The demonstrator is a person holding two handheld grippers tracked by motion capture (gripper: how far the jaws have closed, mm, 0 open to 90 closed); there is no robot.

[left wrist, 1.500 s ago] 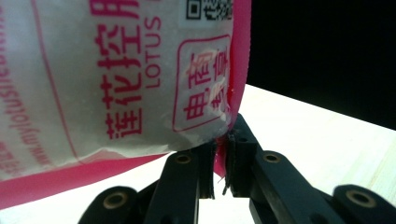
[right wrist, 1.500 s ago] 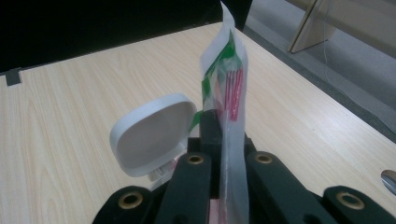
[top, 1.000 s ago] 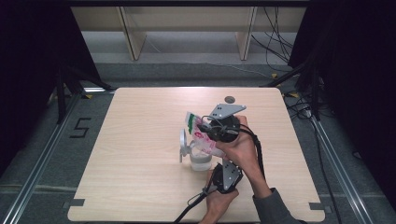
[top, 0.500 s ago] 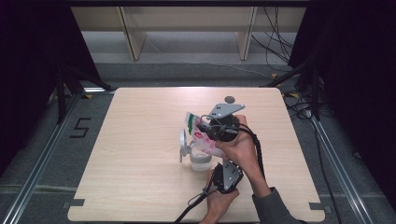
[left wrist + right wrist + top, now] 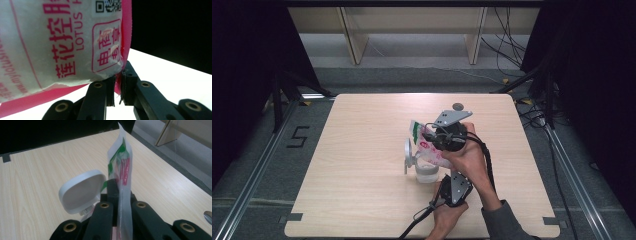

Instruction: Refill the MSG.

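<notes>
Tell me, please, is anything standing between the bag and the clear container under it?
Nothing visible does. The bag, pinched by both grippers, hangs directly above the container, whose white lid is flipped open to one side.

- A light wooden worktop stands on grey floor.
- A small dark round disc lies near its far edge.
- Pale wooden shelving stands beyond; black cables trail far right.

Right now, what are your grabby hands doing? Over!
Left gripper shut on packet corner. Right gripper shut on packet edge. Packet held over open-lidded container. Small dark disc far off, nothing blocking.
</notes>
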